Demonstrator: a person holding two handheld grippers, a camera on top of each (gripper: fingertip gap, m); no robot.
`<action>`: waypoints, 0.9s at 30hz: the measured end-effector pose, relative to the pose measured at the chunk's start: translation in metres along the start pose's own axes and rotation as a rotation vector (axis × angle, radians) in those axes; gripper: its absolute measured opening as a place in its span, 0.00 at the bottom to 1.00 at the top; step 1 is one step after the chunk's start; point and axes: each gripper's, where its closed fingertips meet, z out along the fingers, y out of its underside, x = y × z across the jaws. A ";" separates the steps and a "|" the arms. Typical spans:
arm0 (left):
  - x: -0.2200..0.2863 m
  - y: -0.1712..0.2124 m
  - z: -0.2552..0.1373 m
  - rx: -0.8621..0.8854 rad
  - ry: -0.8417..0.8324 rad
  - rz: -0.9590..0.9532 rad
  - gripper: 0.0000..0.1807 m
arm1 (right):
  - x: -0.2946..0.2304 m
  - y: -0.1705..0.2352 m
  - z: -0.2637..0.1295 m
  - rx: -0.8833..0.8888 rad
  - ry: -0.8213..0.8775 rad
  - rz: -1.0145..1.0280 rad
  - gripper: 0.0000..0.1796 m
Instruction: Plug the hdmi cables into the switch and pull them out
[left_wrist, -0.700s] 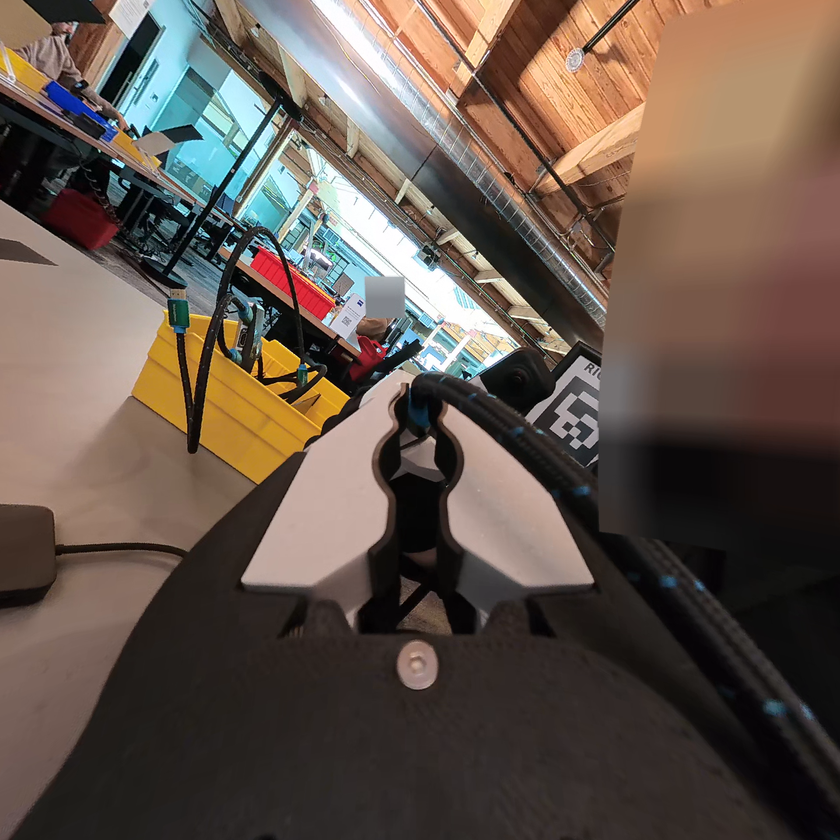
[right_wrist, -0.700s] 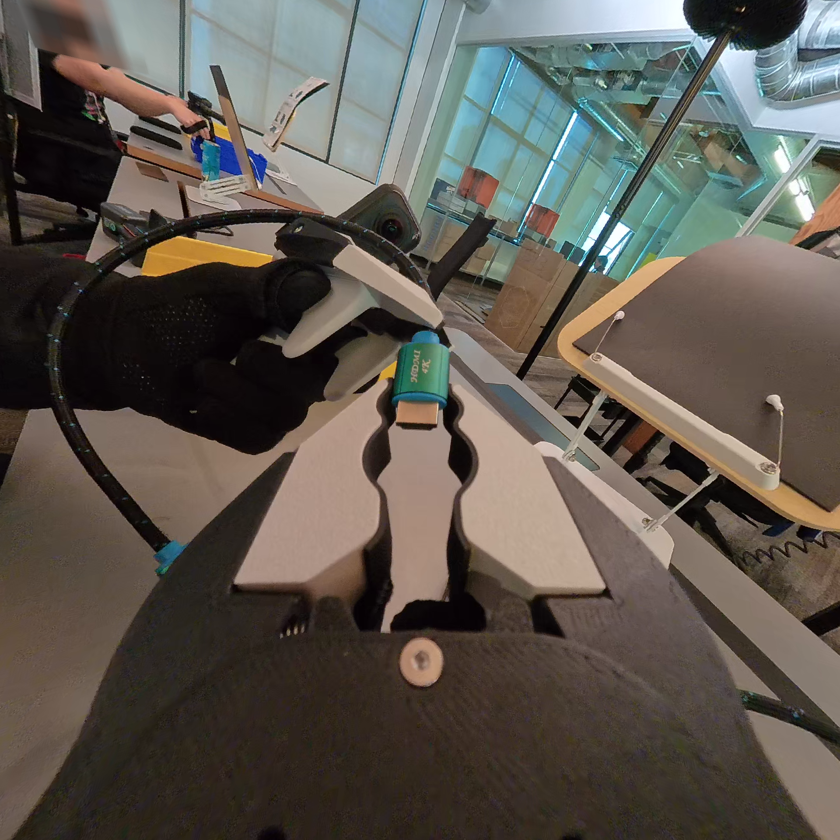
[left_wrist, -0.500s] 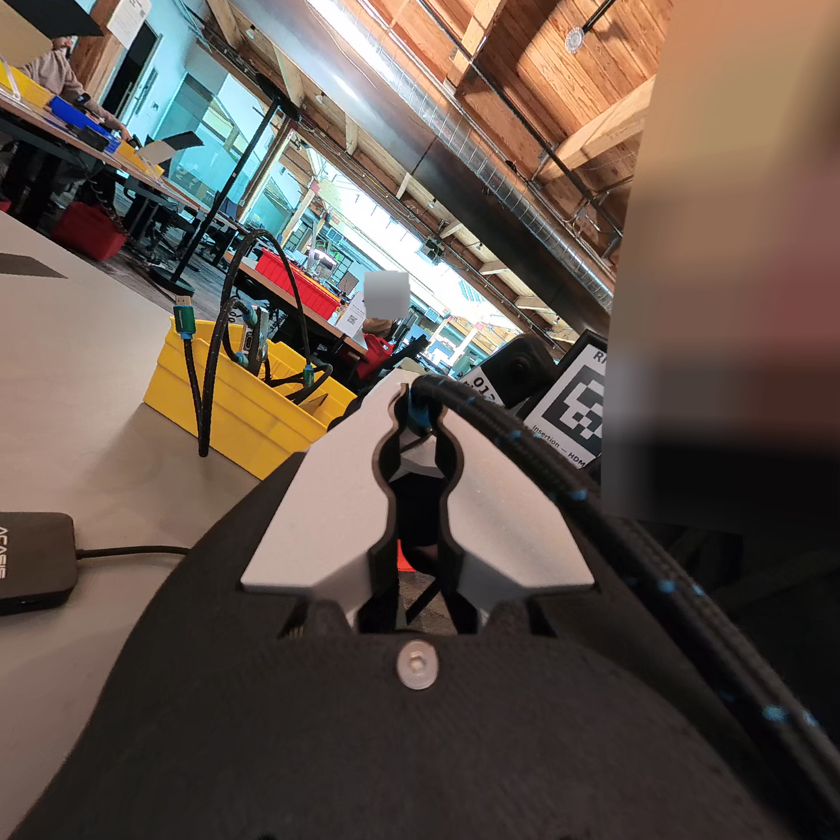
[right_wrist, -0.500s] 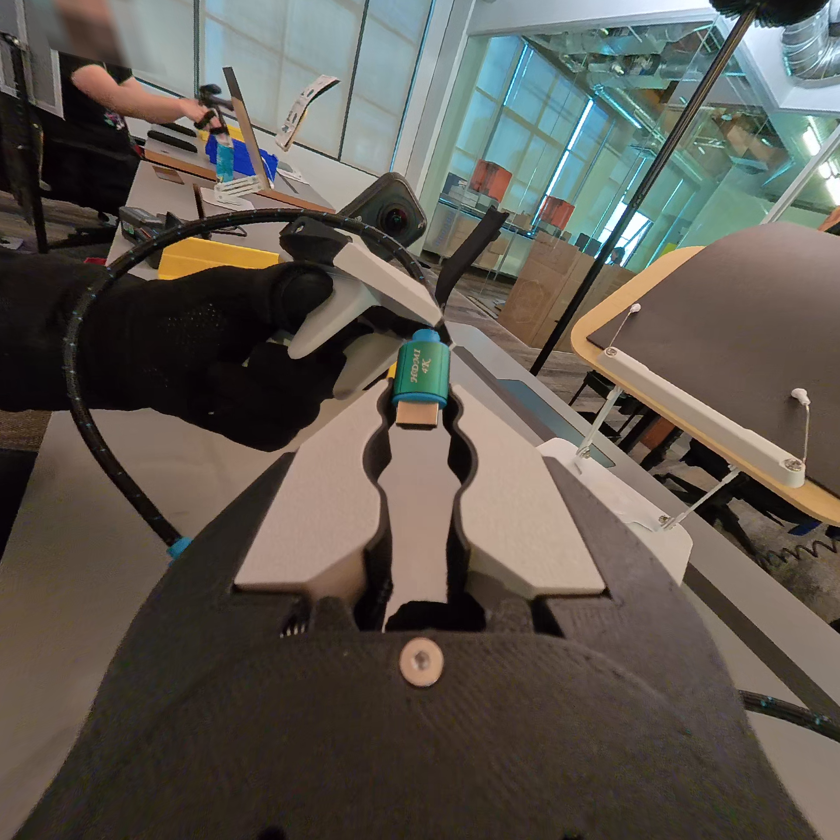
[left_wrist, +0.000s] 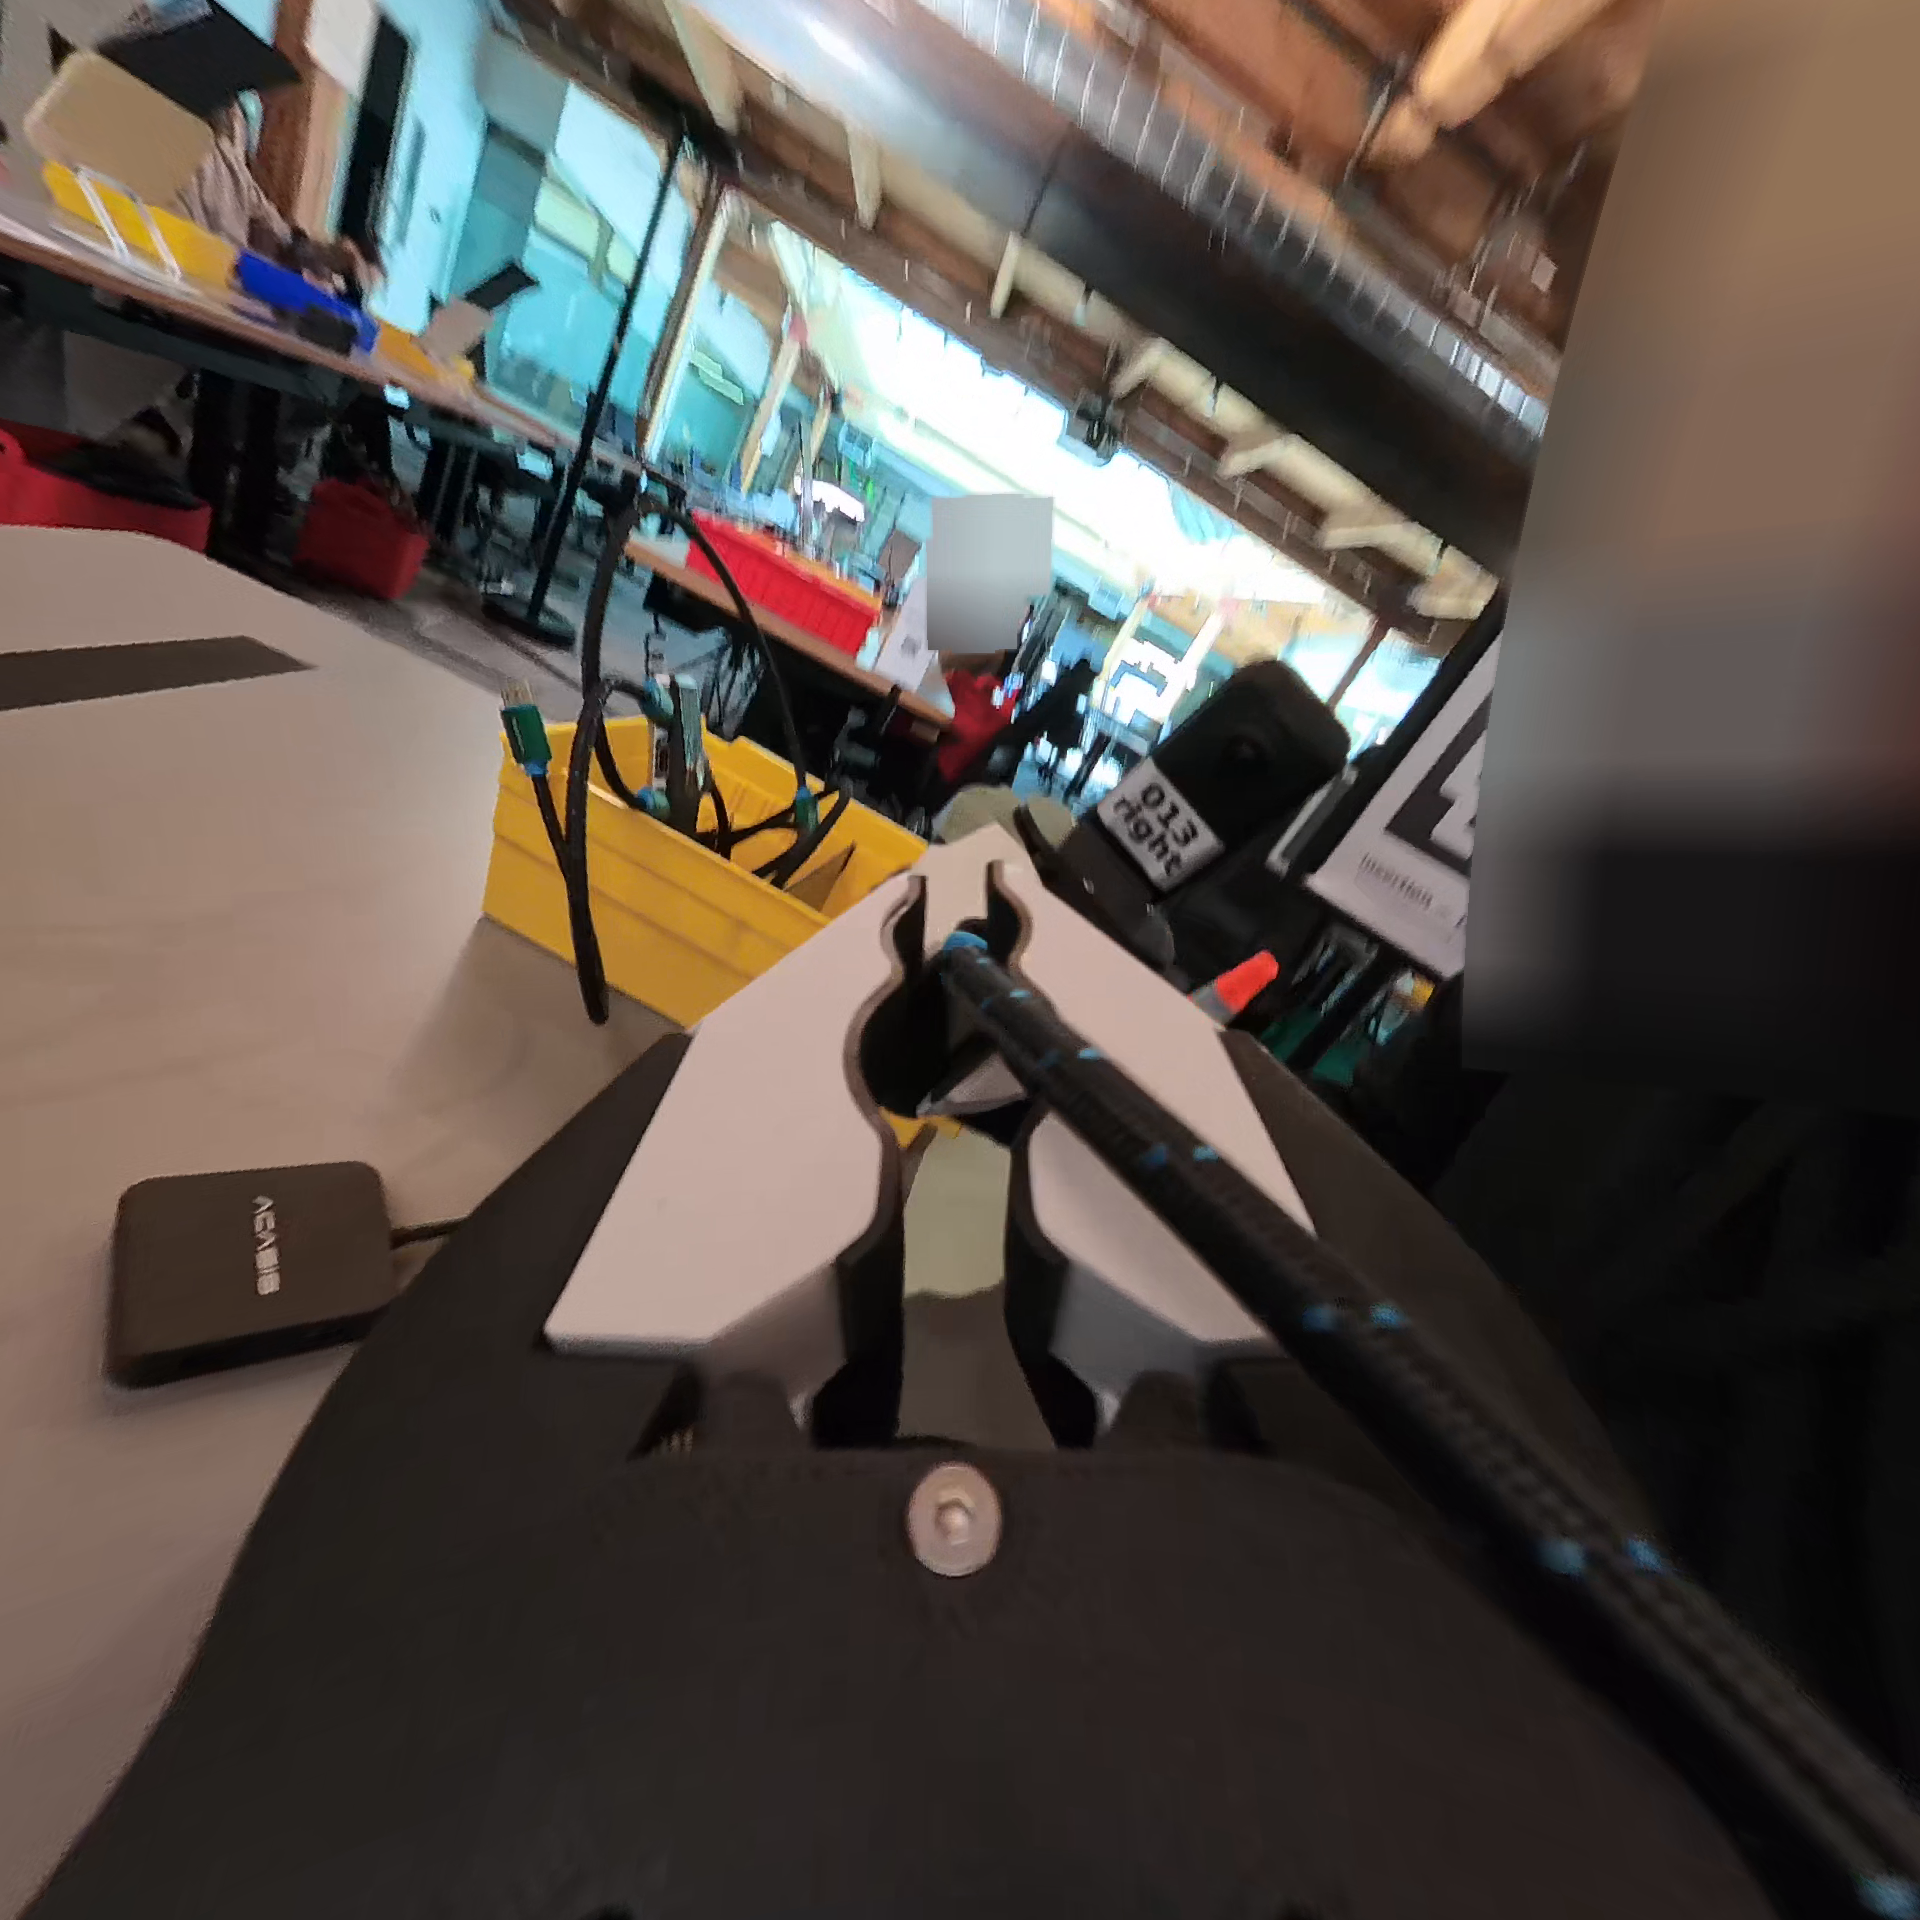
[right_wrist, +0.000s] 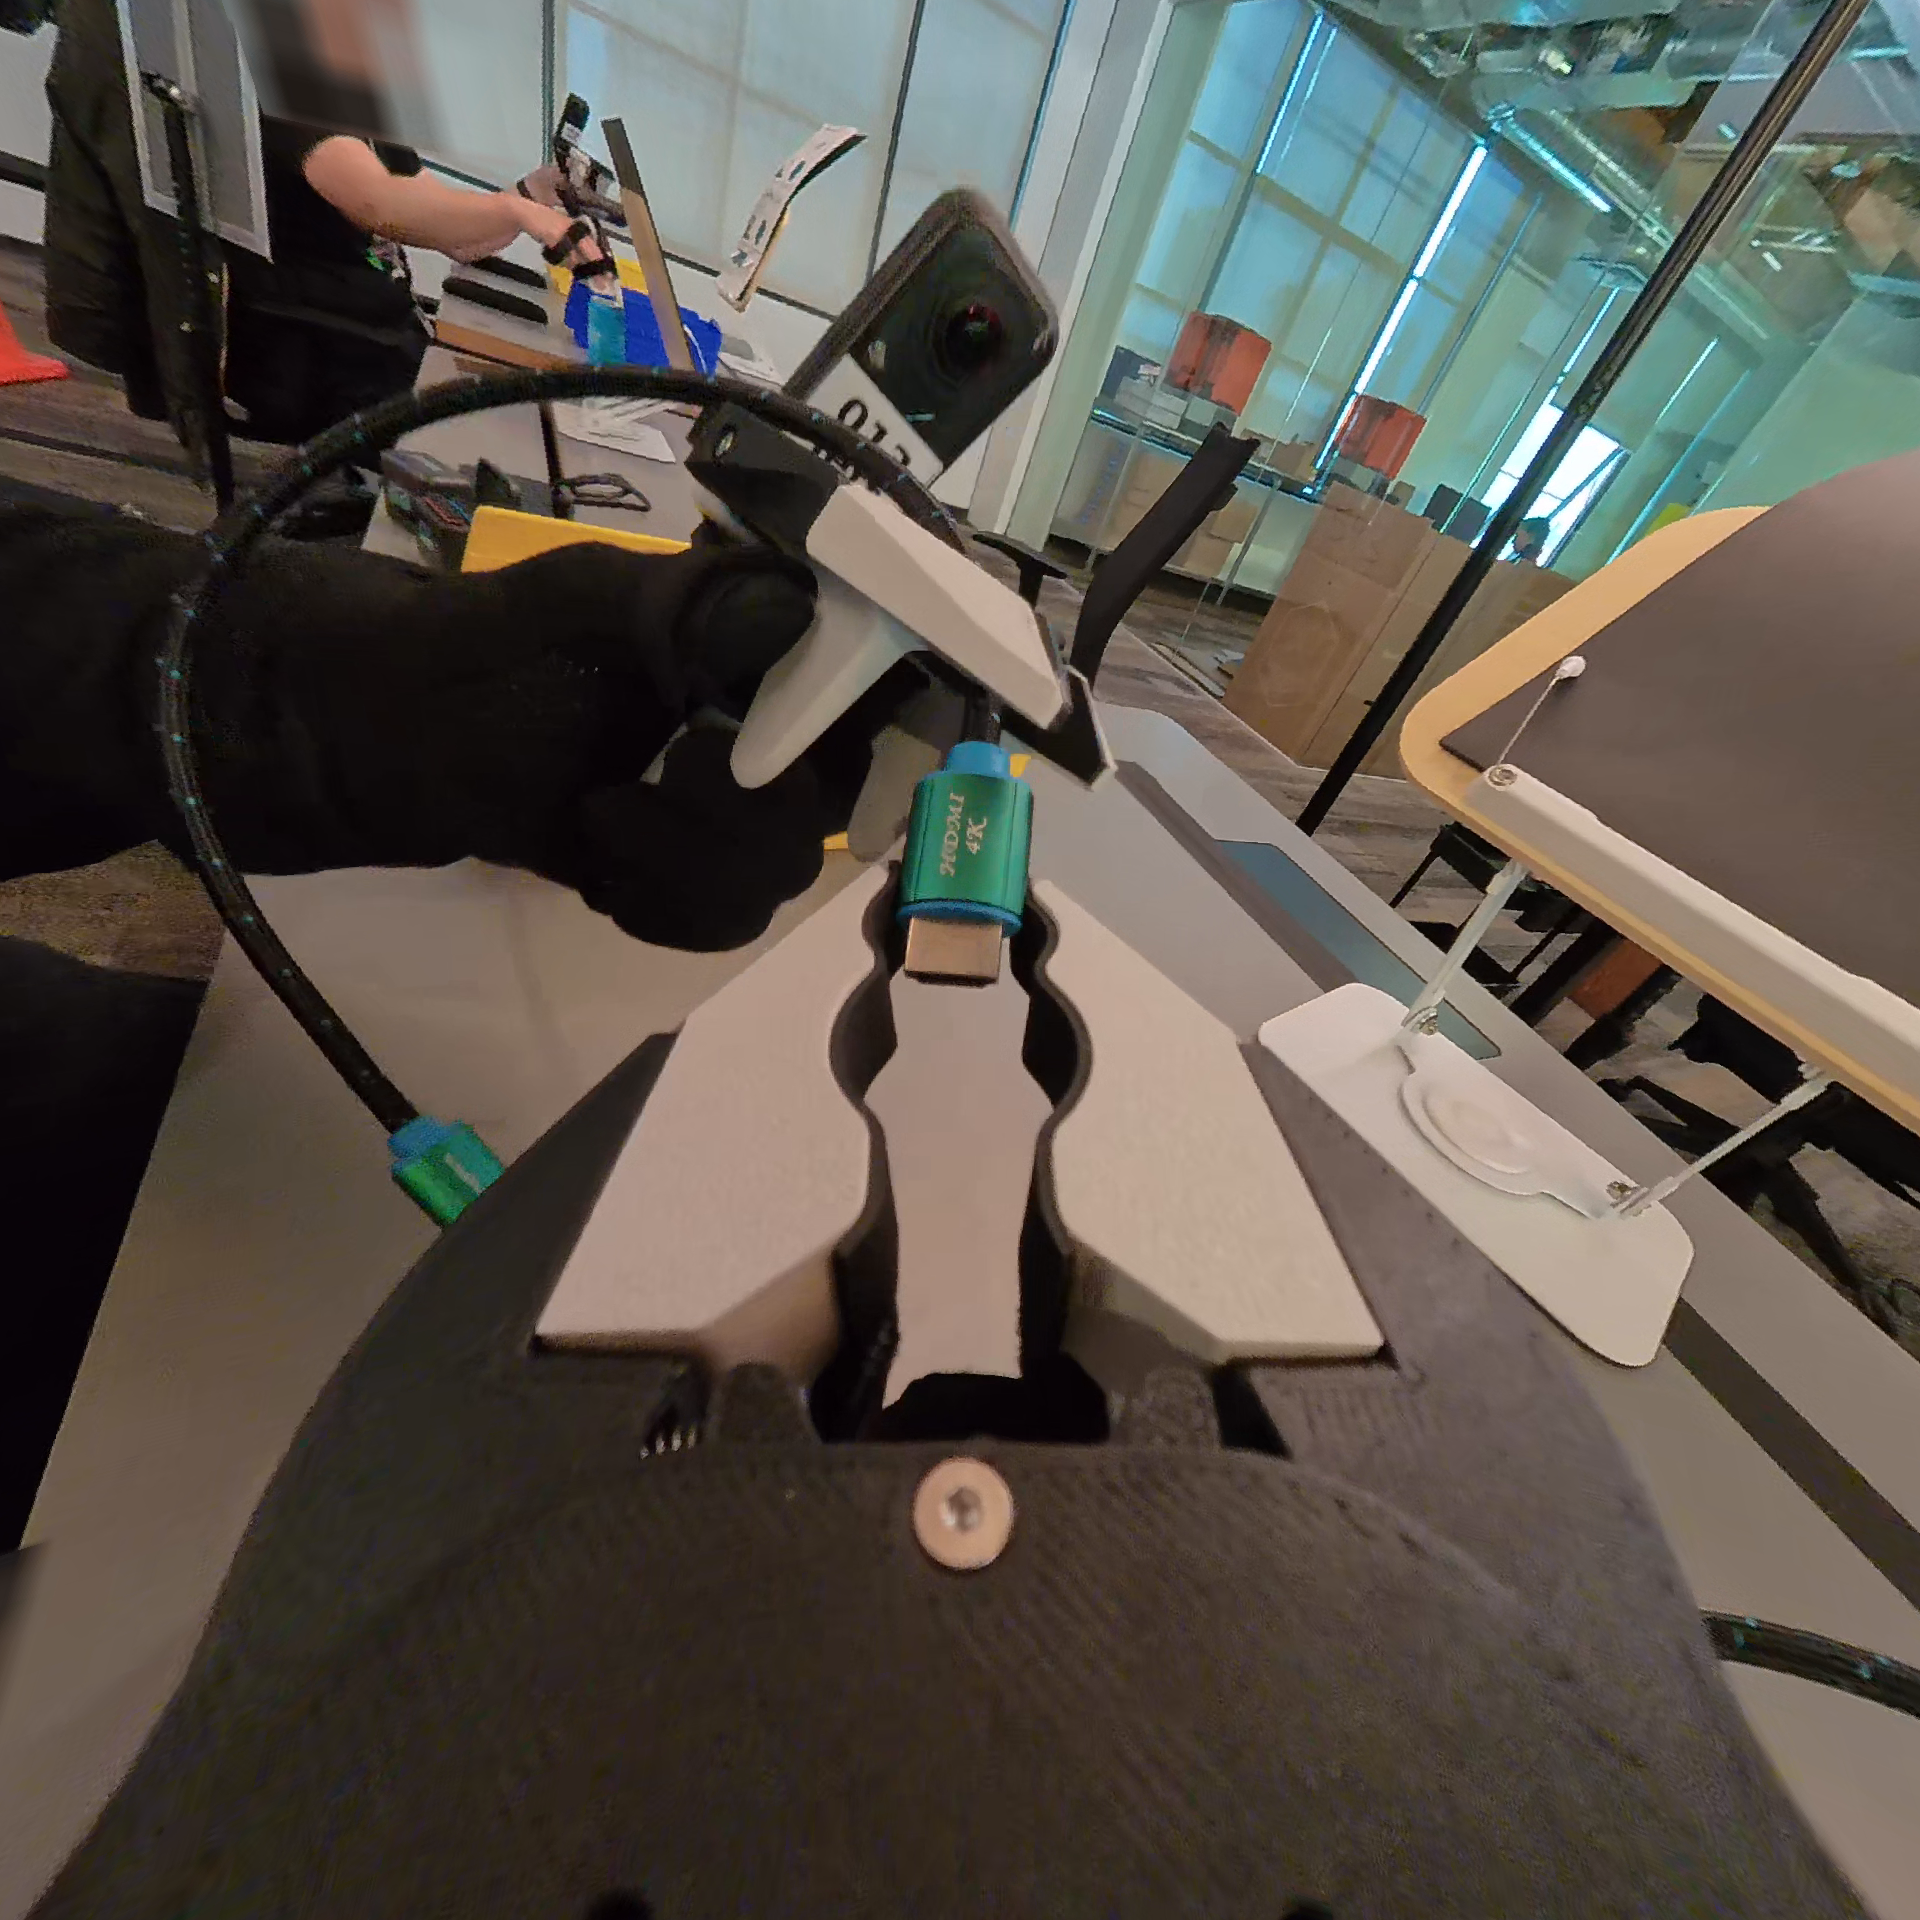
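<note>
Braided cable (left_wrist: 1226, 1174) pinched in left gripper (left_wrist: 954, 906).
Right gripper (right_wrist: 961, 914) spread around its green plug (right_wrist: 961, 857); contact unclear.

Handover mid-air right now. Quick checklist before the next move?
1. Left tongs clamped on the HDMI cable, just behind its plug: ok.
2. Plug sits between the tips of the right tongs: ok.
3. Right tongs actually gripping the plug: cannot tell.
4. Plug's metal end bare and unobstructed: ok.
5. Switch flat on the table, in the left wrist view: ok. Its ports free: cannot tell, the near edge is dark.
6. Cable slack: it loops freely round the gloved hand, and the second plug is down by the table: ok.
</note>
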 end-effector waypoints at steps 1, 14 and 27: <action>0.001 0.001 -0.001 -0.020 -0.005 0.011 0.04 | -0.001 0.000 0.000 0.002 -0.008 0.003 0.09; 0.011 -0.027 -0.010 0.062 0.019 0.028 0.10 | -0.002 -0.008 -0.001 0.039 -0.036 0.061 0.09; -0.005 -0.002 -0.010 -0.248 -0.187 0.239 0.00 | -0.004 0.005 -0.006 -0.005 -0.122 0.158 0.09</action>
